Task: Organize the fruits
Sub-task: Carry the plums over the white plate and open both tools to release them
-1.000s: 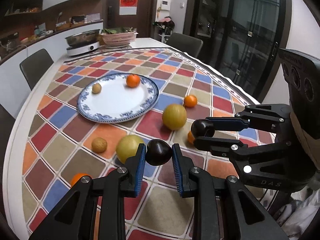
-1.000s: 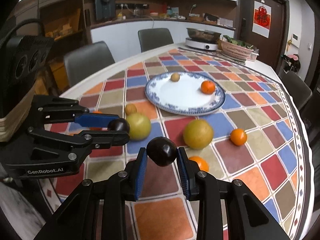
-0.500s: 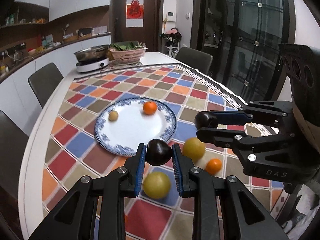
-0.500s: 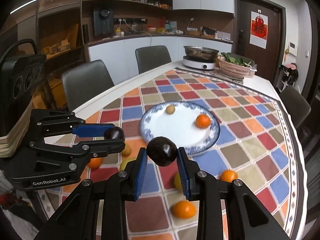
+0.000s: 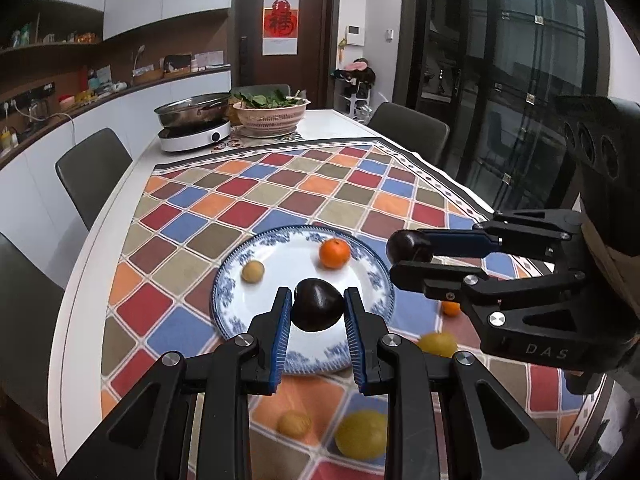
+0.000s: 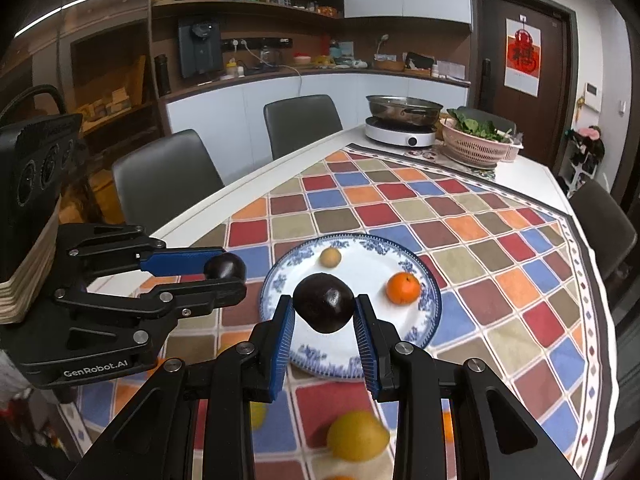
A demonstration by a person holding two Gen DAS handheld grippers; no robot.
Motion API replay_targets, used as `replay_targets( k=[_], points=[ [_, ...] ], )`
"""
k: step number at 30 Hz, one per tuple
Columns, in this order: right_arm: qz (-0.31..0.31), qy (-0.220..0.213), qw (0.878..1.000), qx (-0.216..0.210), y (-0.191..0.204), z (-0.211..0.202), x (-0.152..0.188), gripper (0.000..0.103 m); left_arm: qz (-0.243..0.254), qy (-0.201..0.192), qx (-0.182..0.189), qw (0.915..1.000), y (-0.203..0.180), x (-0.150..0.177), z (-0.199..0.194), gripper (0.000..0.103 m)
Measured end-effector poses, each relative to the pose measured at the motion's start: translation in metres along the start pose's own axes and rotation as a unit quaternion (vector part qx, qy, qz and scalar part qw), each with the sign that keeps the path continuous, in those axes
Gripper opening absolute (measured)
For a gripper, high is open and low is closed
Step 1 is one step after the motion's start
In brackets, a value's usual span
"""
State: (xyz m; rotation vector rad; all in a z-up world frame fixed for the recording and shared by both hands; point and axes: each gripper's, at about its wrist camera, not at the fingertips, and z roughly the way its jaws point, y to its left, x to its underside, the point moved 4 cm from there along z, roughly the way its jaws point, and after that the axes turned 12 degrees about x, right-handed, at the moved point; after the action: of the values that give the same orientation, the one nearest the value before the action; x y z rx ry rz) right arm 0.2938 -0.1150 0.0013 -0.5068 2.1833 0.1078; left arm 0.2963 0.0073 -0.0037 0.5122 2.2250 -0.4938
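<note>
My left gripper (image 5: 318,312) is shut on a dark plum (image 5: 318,305) and holds it above the near part of the blue-rimmed white plate (image 5: 240,322). My right gripper (image 6: 324,310) is shut on a second dark plum (image 6: 323,302) above the same plate (image 6: 424,322). Each gripper shows in the other's view, the right one (image 5: 408,254) and the left one (image 6: 224,270). On the plate lie an orange (image 5: 335,253) and a small tan fruit (image 5: 253,271).
On the checkered cloth near me lie yellow fruits (image 5: 361,434) (image 5: 437,344), a tan fruit (image 5: 294,424) and a small orange (image 5: 452,309). An electric pot (image 5: 194,124) and a basket of greens (image 5: 272,114) stand at the far end. Chairs surround the table.
Both grippers have risen and moved forward with their plums. They now hang over the plate, and the loose fruits have dropped toward the bottom of both views.
</note>
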Motion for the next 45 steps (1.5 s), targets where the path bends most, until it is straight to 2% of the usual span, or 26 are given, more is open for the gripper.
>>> replay_targets(
  k=[14,20,29,38,45],
  points=[
    [0.016,0.05,0.999,0.008,-0.029,0.076,-0.033,0.031,-0.028,0.037,0.011,0.9989,0.052,-0.034,0.069,0.027],
    [0.015,0.077,0.997,0.016,-0.04,0.112,-0.037,0.031,-0.055,0.058,0.017,0.9967,0.072,-0.042,0.1,0.027],
    [0.012,0.122,0.992,0.008,-0.042,0.159,-0.03,0.031,-0.08,0.089,0.018,0.9926,0.092,-0.043,0.136,0.027],
    [0.011,0.143,0.99,0.007,-0.041,0.183,-0.025,0.031,-0.107,0.115,0.012,0.9876,0.113,-0.036,0.158,0.027],
    [0.014,0.144,0.989,0.003,-0.042,0.185,-0.026,0.032,-0.098,0.119,0.005,0.9881,0.112,-0.039,0.158,0.03]
  ],
)
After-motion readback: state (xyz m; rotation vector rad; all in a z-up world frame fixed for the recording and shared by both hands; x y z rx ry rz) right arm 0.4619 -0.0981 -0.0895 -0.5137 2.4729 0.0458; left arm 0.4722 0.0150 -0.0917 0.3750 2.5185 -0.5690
